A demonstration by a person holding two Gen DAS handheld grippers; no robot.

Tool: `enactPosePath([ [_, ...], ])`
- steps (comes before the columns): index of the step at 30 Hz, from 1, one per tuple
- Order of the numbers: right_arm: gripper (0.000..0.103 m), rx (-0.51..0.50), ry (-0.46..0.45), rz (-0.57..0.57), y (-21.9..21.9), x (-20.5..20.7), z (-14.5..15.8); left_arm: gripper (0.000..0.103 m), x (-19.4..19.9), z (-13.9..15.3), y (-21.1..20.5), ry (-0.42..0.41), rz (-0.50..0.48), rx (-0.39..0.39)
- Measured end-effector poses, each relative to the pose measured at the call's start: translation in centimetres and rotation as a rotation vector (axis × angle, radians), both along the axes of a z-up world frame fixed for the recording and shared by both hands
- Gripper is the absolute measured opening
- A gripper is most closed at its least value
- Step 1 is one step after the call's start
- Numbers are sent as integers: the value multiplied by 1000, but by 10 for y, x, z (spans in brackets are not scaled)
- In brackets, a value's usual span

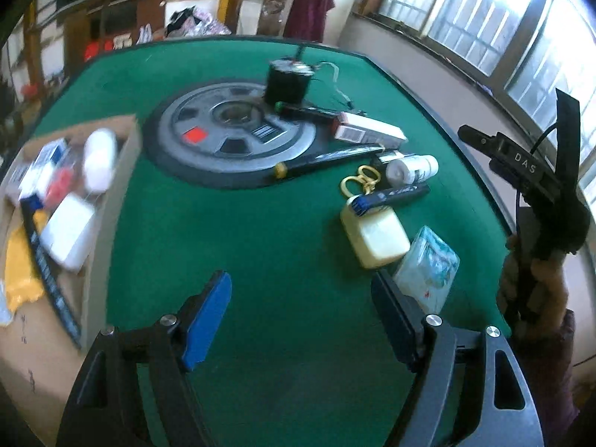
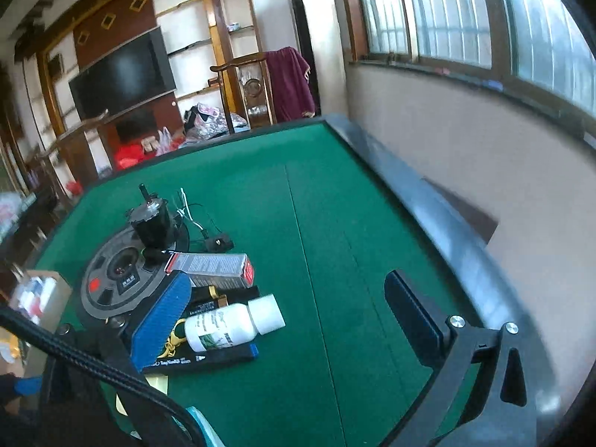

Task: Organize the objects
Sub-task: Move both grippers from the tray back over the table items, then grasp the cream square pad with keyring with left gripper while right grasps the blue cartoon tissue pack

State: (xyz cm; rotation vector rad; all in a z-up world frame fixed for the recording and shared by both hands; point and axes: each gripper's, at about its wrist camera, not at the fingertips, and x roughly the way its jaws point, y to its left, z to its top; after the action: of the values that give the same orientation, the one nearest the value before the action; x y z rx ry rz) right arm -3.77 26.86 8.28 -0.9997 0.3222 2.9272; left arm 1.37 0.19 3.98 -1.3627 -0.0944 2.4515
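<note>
My left gripper (image 1: 298, 316) is open and empty above the green table (image 1: 242, 246). A pale yellow case (image 1: 376, 236) and a tissue pack (image 1: 428, 268) lie just past its right finger. Beyond them lie yellow scissors (image 1: 361, 180), a white pill bottle (image 1: 409, 167), a black-and-blue flat box (image 1: 395, 197) and a red-and-white carton (image 1: 368, 132). My right gripper (image 2: 290, 320) is open and empty; the pill bottle (image 2: 234, 322) lies between its fingers, near the left one. The carton (image 2: 212, 268) lies behind it.
A cardboard box (image 1: 56, 201) with several packed items stands at the table's left edge. A grey weight plate (image 1: 231, 130) with a black motor (image 1: 287, 80) and loose wires lies mid-table. The table's dark rim (image 2: 428, 201) runs along the right, by a wall and windows.
</note>
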Motion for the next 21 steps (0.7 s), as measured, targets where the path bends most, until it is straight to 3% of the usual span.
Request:
enactPosePath([
  [5, 103, -118, -32, 2, 13, 4, -5, 72, -23, -10, 39, 0, -22, -30],
  [12, 103, -140, -15, 22, 10, 6, -5, 71, -48, -26, 81, 48, -73, -124],
  [15, 103, -148, -17, 31, 8, 6, -8, 69, -54, -31, 86, 31, -92, -145],
  [18, 103, -144, -18, 35, 5, 7, -8, 53, -49, -33, 86, 43, -112, -156],
  [19, 103, -143, -20, 35, 5, 7, -8, 41, -45, -31, 85, 55, -120, -180],
  [21, 103, -146, -26, 32, 5, 7, -10, 41, -42, -31, 80, 55, -121, -176],
])
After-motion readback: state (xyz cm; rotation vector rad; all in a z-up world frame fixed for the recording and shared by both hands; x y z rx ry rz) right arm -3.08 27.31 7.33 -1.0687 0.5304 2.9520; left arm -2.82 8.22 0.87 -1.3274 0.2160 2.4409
